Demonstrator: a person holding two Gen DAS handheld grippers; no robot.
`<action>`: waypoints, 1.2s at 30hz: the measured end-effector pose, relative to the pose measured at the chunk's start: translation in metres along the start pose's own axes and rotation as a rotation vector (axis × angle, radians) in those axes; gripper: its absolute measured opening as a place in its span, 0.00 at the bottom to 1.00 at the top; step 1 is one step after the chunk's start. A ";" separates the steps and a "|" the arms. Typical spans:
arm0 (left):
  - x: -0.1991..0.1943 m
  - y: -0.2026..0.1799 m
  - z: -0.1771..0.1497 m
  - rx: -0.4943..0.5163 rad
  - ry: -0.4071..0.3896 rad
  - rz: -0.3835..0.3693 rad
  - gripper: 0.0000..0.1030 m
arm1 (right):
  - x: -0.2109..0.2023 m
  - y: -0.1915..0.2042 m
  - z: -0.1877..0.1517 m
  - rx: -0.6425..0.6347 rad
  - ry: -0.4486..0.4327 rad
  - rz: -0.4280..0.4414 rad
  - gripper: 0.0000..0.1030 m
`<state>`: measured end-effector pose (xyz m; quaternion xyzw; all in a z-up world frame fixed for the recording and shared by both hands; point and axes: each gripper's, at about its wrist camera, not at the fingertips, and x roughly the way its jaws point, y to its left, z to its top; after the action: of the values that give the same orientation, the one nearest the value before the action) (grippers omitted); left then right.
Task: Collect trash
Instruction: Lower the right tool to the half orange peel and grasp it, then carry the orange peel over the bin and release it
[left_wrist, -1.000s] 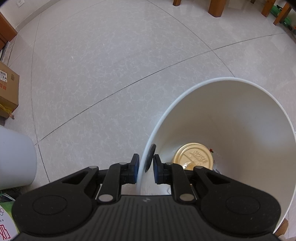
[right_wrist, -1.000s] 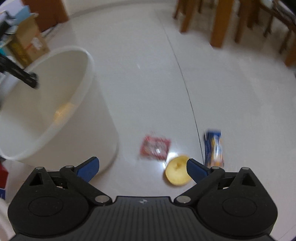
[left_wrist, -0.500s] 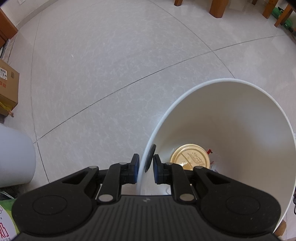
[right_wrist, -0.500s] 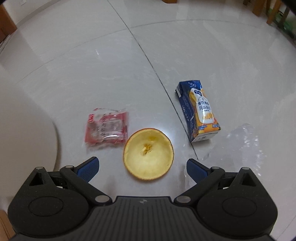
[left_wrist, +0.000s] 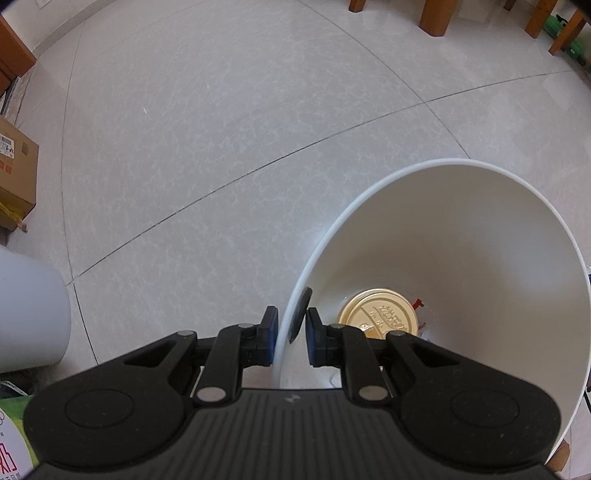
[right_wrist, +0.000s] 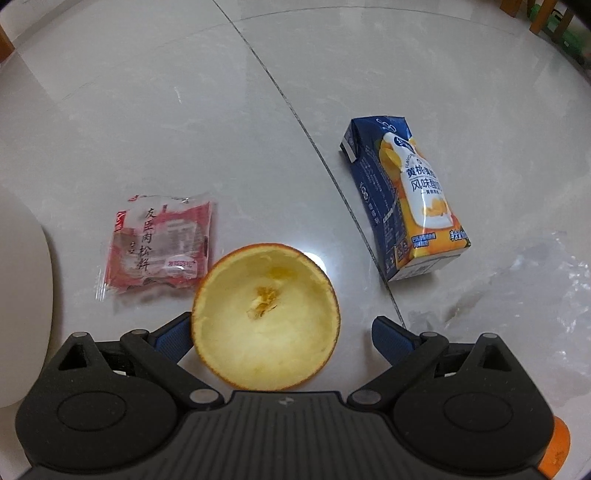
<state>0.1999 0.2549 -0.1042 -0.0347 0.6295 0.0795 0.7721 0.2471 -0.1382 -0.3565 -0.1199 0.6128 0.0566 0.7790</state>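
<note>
From my left gripper (left_wrist: 290, 341) I look steeply down at a pale tiled floor (left_wrist: 229, 140); its two blue pads are drawn together on the rim of the white bin (left_wrist: 461, 236), one pad outside the wall and one inside, so I am clamped on the bin's near-left edge; the bin fills the right half of the view, and at its bottom lies a round gold lid (left_wrist: 382, 315) with a bit of red trash just to its right, too small to name; on the far left stands a cardboard box (left_wrist: 16, 173), below it a pale rounded container (left_wrist: 29, 314) at the near left, and wooden furniture legs (left_wrist: 436, 16) stand at the far right.

From my right gripper (right_wrist: 282, 334) the pads stand wide apart with nothing pressed between them; an emptied orange peel half (right_wrist: 266, 319) lies cut side up on the floor between the two blue fingertips, nearer the left one, and I cannot tell whether that tip touches it; just to the far left of the peel lies a red and clear snack wrapper (right_wrist: 160, 243); to the far right, well apart from the peel, a blue and orange drink carton (right_wrist: 406, 199) lies on its side beside a dark tile seam; a sheet of clear plastic (right_wrist: 524, 280) lies crumpled at the right; a curve of the white bin's wall shows at the left edge.
</note>
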 end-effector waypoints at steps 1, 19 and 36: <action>0.000 0.000 0.000 0.000 0.000 0.001 0.14 | 0.000 0.000 0.000 0.004 -0.002 0.007 0.95; 0.000 -0.003 0.002 0.006 -0.001 0.007 0.14 | -0.038 0.010 0.005 -0.049 0.050 0.029 0.72; -0.001 -0.007 -0.001 0.014 -0.004 0.020 0.14 | -0.237 0.054 0.022 -0.336 0.027 0.061 0.72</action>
<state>0.2002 0.2482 -0.1040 -0.0229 0.6286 0.0828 0.7730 0.1973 -0.0665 -0.1288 -0.2304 0.6086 0.1800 0.7376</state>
